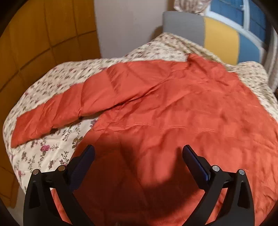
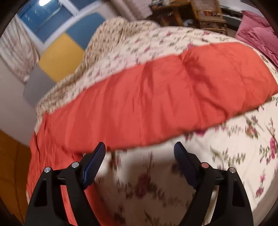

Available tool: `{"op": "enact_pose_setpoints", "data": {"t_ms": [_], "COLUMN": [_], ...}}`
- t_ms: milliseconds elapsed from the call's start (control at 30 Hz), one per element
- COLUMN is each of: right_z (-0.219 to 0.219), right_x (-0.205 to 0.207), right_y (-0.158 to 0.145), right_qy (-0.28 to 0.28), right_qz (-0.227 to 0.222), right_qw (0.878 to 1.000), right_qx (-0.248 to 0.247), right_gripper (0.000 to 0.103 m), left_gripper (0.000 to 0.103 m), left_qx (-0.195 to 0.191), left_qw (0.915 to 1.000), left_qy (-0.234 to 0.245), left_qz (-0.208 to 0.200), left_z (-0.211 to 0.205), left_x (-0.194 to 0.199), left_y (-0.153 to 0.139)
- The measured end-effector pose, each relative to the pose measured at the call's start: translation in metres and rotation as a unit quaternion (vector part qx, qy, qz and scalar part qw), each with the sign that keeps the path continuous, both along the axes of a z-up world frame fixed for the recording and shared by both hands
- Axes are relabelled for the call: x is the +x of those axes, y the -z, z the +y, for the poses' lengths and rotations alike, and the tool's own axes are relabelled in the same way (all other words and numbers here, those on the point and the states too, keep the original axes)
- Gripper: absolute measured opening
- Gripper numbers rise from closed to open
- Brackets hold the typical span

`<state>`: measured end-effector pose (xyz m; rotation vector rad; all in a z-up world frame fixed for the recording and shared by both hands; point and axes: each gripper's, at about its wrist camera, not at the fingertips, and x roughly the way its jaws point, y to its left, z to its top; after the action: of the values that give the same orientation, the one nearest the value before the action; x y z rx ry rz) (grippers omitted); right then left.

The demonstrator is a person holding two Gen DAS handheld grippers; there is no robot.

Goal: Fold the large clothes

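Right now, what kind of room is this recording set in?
Most likely a bedroom. An orange padded jacket lies spread on a bed with a floral quilt, against a colour-block padded headboard. Wicker furniture stands beyond the bed.

A bed [image 1: 52,156] with a cream floral quilt [image 2: 225,147] is carrying an orange padded jacket [image 1: 173,107], which is lying spread flat on it, one sleeve [image 1: 57,113] stretching out across the flowered cover.
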<state>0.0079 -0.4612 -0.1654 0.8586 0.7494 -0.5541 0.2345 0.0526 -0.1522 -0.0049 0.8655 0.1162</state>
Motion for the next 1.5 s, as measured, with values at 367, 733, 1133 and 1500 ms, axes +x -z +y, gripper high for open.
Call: {"op": "enact_pose_setpoints", "data": {"t_ms": [367, 733, 1133, 1500], "right_z": [-0.048, -0.068, 0.087, 0.247], "right_x": [-0.025, -0.016, 0.091, 0.182], "right_y": [0.009, -0.009, -0.09, -0.027], "right_qy": [0.169, 0.185, -0.069, -0.303], "right_qz": [-0.102, -0.062, -0.072, 0.01], "right_qw": [0.978, 0.98, 0.933, 0.774], "right_qx": [0.073, -0.024, -0.345, -0.556], "right_gripper": [0.07, 0.014, 0.012, 0.012], "left_gripper": [0.1, 0.1, 0.1, 0.1], "left_qx": [-0.013, -0.022, -0.02, -0.022], "left_qw": [0.9998, 0.9998, 0.9998, 0.9997], "left_qy": [-0.006, -0.002, -0.003, -0.003], "left_qz": [-0.013, -0.001, -0.004, -0.006], "left_z": [0.011, 0.011, 0.011, 0.012], "left_x": [-0.002, 0.002, 0.002, 0.001], "left_y": [0.022, 0.028, 0.029, 0.029]}}
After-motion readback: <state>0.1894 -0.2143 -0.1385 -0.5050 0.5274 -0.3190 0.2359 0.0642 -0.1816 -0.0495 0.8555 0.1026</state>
